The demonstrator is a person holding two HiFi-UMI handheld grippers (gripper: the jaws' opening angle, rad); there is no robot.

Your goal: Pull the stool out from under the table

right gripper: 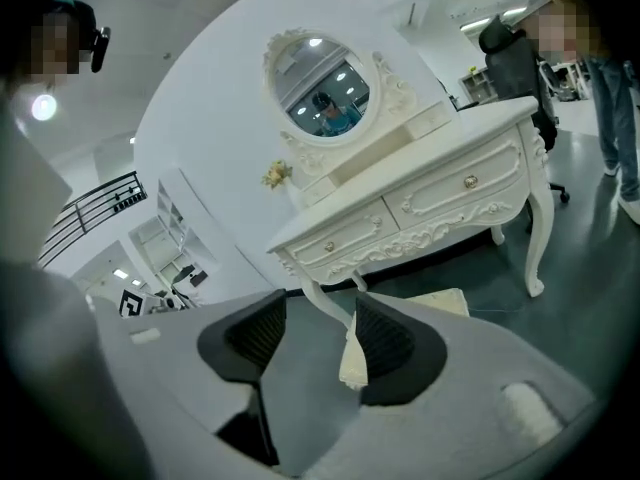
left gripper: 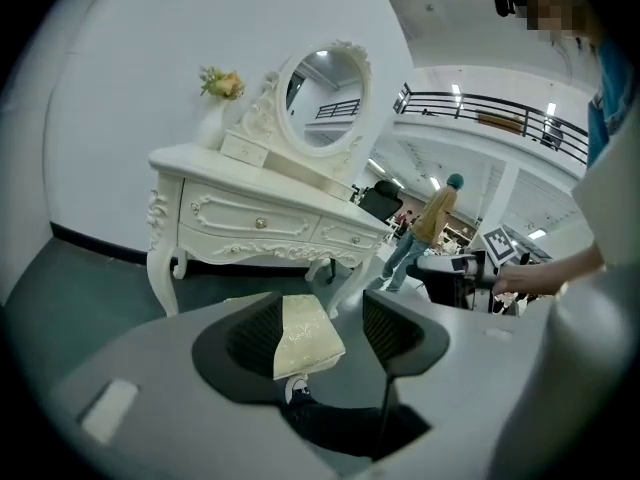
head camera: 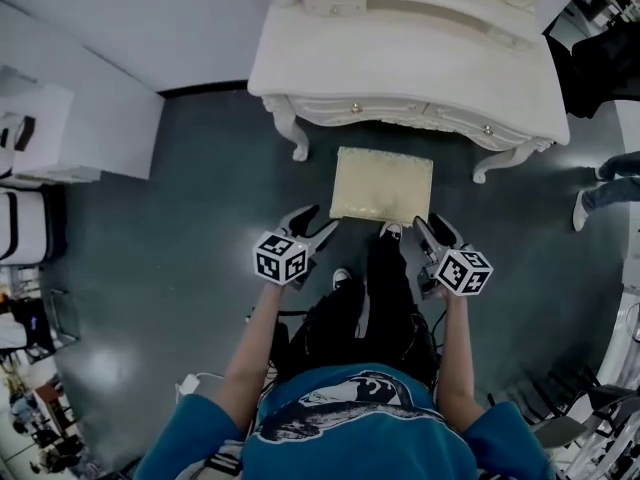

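The cream cushioned stool (head camera: 382, 185) stands on the dark floor just in front of the white dressing table (head camera: 400, 68), out from under it. Both grippers hang in the air above the floor, apart from the stool. My left gripper (head camera: 315, 223) is near the stool's front left corner, my right gripper (head camera: 435, 230) near its front right corner. In the left gripper view the jaws (left gripper: 322, 333) stand open, with the stool (left gripper: 305, 340) far below seen through the gap. In the right gripper view the gripper (right gripper: 320, 333) is open too, the stool (right gripper: 440, 303) beyond it.
A white cabinet (head camera: 80, 118) stands at the left wall. My own feet (head camera: 392, 231) are close behind the stool. Another person's legs (head camera: 600, 183) stand right of the table. The table carries an oval mirror (left gripper: 320, 93) and a flower vase (left gripper: 220, 86).
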